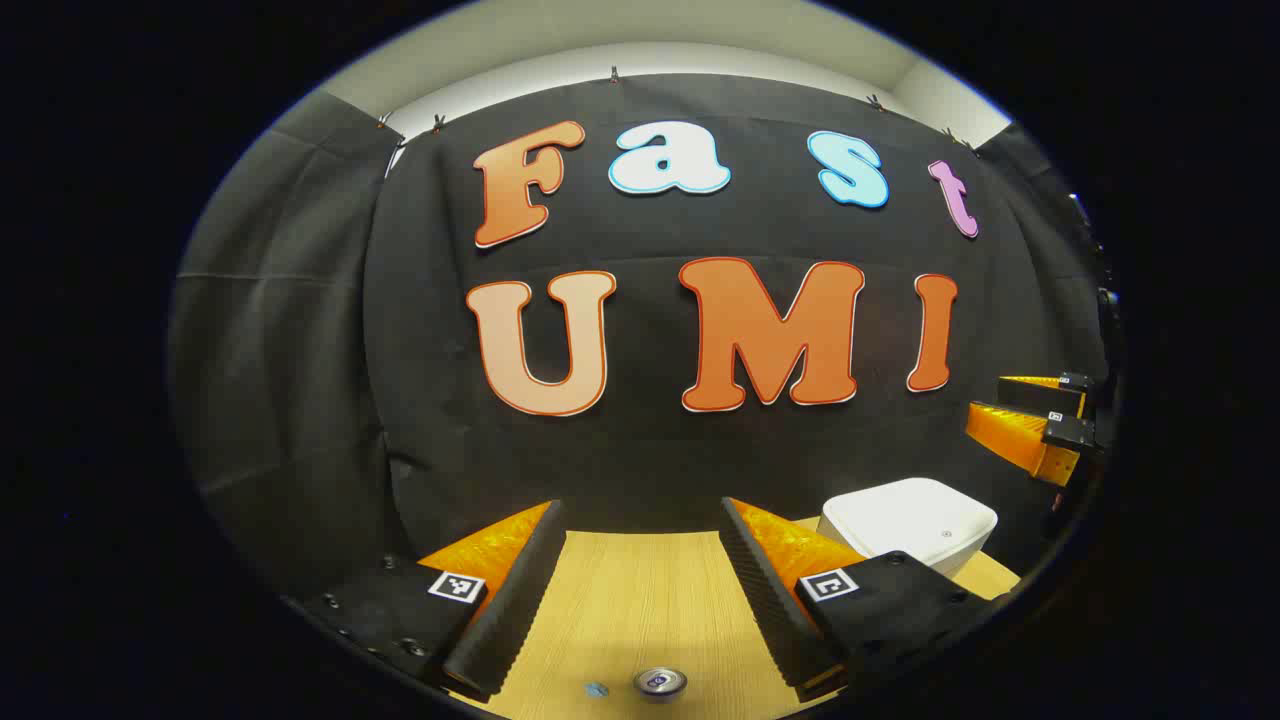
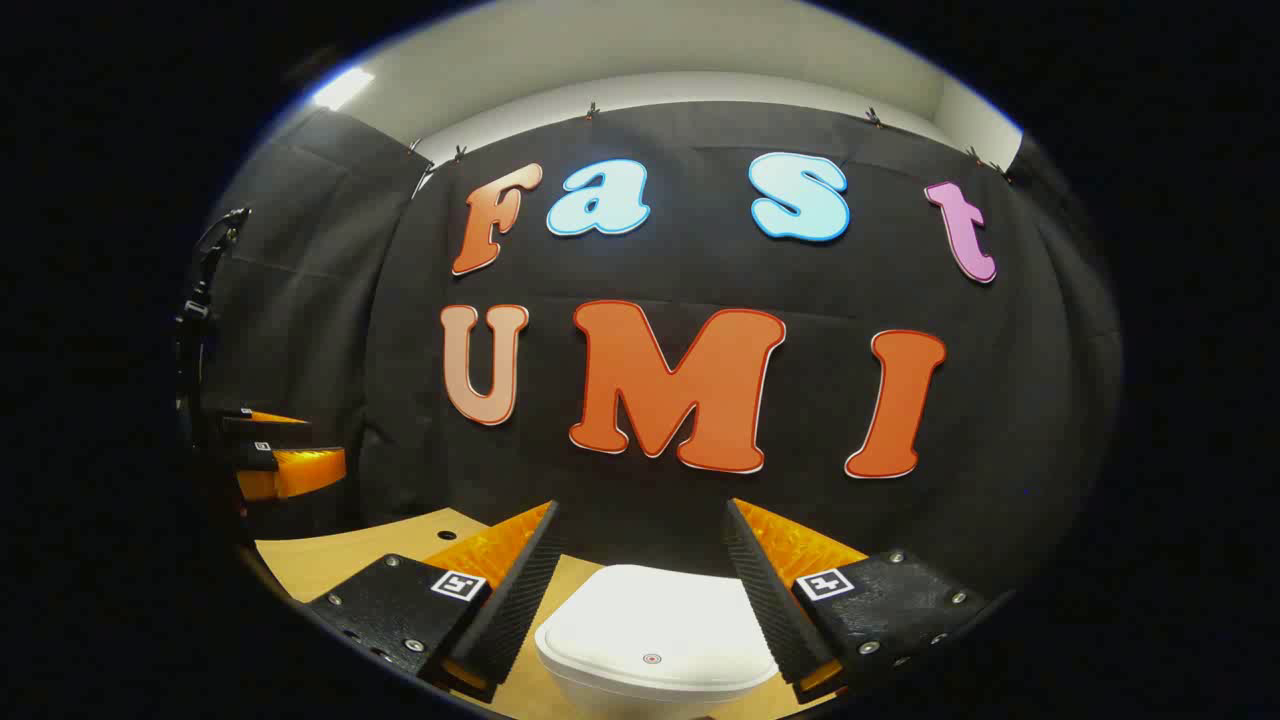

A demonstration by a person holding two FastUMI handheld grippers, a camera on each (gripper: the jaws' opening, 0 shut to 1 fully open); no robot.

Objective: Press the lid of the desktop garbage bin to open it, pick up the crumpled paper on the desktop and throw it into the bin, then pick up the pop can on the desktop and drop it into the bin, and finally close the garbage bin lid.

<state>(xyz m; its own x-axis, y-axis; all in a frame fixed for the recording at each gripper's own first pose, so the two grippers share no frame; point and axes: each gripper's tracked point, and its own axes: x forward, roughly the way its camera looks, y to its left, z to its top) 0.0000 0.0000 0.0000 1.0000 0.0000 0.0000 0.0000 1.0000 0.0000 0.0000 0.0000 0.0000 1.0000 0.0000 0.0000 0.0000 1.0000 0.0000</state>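
I have the left hand-held gripper up over the table, its two fingers spread wide with nothing between them but bare wood. At the very bottom of the left gripper view, right between the fingers and below them, sits the pop can, seen from above, standing upright on the table. Just to the left of it lies a small blue speck; I cannot tell what it is. The garbage bin stands to the lower right in this view, past my right-side finger, its white lid down flat. Beyond it, at the right edge, I catch the other hand-held gripper, hanging in the air above the bin's level.

Over in the right gripper view, the right hand-held gripper is also wide open and empty. The bin sits right beneath and between its fingers at bottom centre, lid closed, a small round mark near the front edge. The fingers are apart from the lid, not touching. The left hand-held gripper shows at the left edge, mid-height.
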